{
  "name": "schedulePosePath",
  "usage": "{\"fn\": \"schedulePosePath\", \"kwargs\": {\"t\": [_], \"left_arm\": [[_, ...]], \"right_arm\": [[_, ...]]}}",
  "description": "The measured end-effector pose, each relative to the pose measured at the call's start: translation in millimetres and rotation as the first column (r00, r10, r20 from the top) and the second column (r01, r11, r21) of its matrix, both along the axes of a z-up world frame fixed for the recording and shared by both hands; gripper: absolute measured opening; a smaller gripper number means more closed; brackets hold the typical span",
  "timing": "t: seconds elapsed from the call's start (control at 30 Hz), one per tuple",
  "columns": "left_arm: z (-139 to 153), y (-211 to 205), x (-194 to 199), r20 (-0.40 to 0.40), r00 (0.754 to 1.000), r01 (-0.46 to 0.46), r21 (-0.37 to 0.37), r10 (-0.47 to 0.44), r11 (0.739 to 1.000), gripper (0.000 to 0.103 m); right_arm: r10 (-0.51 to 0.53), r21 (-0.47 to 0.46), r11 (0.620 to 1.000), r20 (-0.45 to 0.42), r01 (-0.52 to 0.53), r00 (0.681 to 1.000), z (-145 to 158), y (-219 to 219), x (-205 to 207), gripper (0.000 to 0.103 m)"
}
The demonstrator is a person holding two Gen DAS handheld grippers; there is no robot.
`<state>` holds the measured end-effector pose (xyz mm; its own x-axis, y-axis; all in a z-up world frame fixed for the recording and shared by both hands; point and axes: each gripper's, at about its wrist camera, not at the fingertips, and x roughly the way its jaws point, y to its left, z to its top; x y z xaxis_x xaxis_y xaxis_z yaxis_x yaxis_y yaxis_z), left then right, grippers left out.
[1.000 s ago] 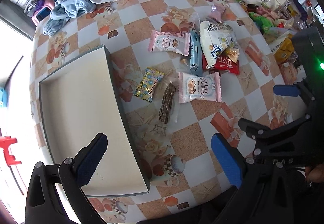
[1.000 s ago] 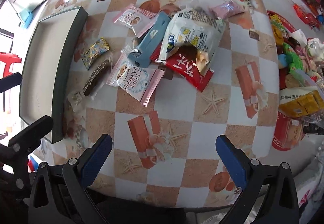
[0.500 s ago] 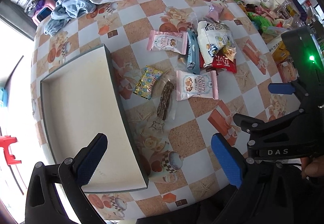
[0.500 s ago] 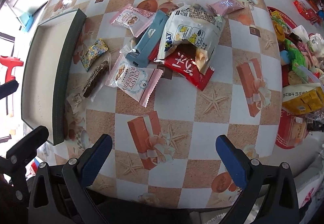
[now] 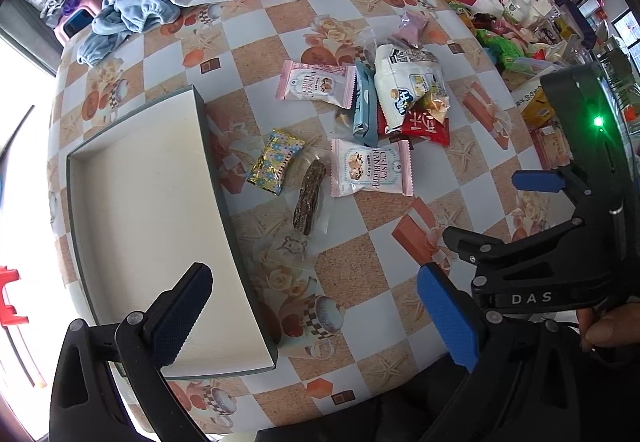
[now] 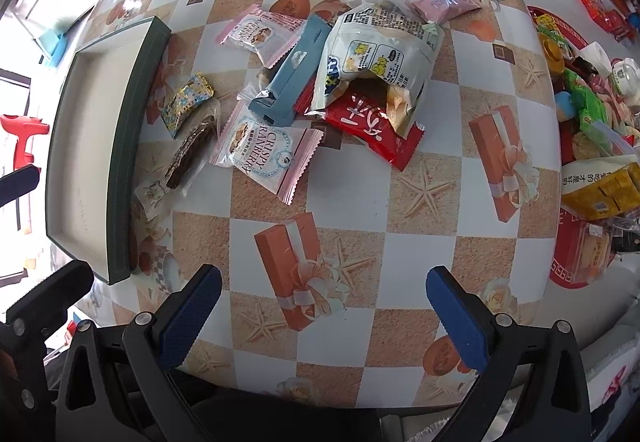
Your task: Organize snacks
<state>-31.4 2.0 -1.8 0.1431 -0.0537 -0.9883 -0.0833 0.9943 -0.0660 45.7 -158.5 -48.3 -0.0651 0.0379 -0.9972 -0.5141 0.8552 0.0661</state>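
Both tongs spread wide, empty, hovering over near edge of desk (image 6: 420, 146); snacks not yet touched.

Left tongs (image 5: 316, 316) above corner of empty tray (image 5: 140, 202), right tongs (image 6: 324, 314) facing snack pile (image 6: 340, 82), likely staged for pick-and-drop; counted loose: two pink cranberry packs, one blue bar, one white bag, one red pack, one gold candy, one dark bar, all just beside tray.

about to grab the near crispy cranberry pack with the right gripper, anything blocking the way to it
Nothing visible does. Only bare tablecloth lies between the open right gripper and the near pink cranberry pack. The pack lies flat at the front of the pile, with nothing on top of it.
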Motion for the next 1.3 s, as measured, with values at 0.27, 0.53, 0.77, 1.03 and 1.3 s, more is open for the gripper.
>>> {"fn": "schedulePosePath", "kwargs": {"t": [0.27,0.53,0.77,1.03,1.3], "left_arm": [[-1.5,-1.1,-2.0,-0.005,1.000,-0.002,-0.002,0.002,1.000,0.103],[-3.8,-1.8,-4.0,-0.005,1.000,-0.004,-0.002,0.004,1.000,0.103],[-3.8,-1.7,-4.0,-0.006,1.000,-0.003,-0.002,0.003,1.000,0.103],[-7.4,-3.0,-3.5,-0.013,1.000,-0.010,-0.012,0.010,1.000,0.103],[-8.3,-1.6,0.7,-0.014,1.000,-0.003,-0.017,0.003,1.000,0.103]], "right_arm": [[-0.012,0.004,1.000,0.007,0.012,1.000,1.9,-2.4,-1.1,0.103],[-0.017,-0.001,1.000,0.001,0.017,1.000,1.1,-3.5,-3.6,0.103],[-0.009,-0.004,1.000,-0.002,0.009,1.000,0.2,-1.2,-3.7,0.103],[-0.013,-0.012,1.000,-0.011,0.013,1.000,-3.3,-0.3,-1.6,0.103],[-0.018,-0.018,1.000,-0.016,0.017,1.000,-6.1,-0.4,1.7,0.103]]}}
